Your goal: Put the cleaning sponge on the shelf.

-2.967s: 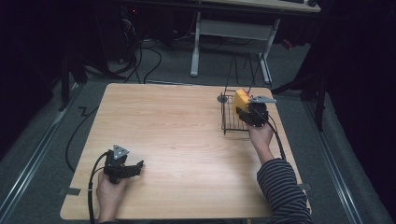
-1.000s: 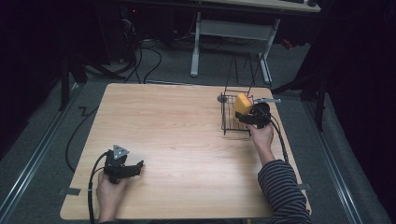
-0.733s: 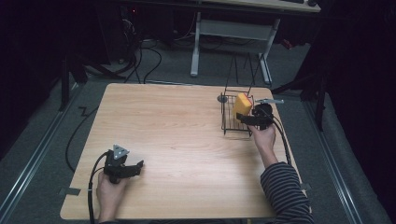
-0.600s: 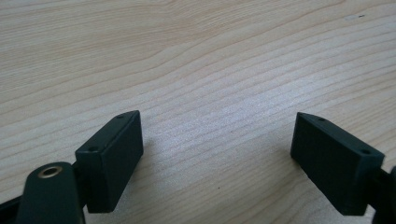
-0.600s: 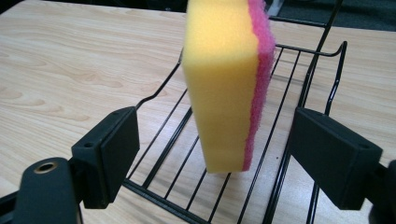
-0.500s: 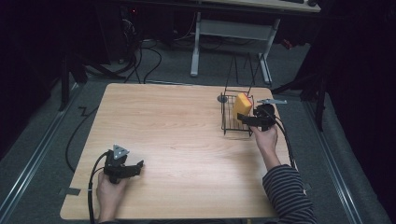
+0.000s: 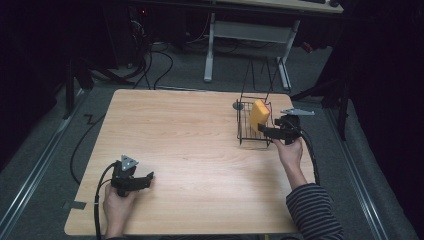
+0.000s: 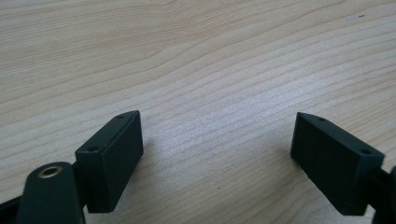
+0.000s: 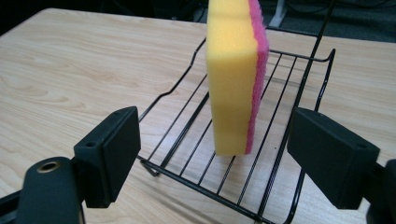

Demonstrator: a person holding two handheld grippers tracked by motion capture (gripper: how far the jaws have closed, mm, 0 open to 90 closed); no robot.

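Yellow-and-pink sponge (image 9: pixel 236 74), no legible writing, stands on edge in wire rack (image 9: pixel 280 154) on bench (image 7: pixel 190 130); right claw (image 9: pixel 231 158) released before it; left claw (image 8: pixel 217 154) released, empty.

Just a light wooden table (image 7: pixel 190 135) on grey carpet (image 7: pixel 40 150), with cables (image 7: pixel 150 65) and a white desk frame (image 7: pixel 250 35) behind.

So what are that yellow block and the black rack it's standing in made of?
The block looks like a foam sponge: matte, finely porous yellow body with a rougher pink scouring layer on one face. The rack appears to be thin metal wire with a smooth, slightly glossy black coating; whether paint or plastic, I can't tell.
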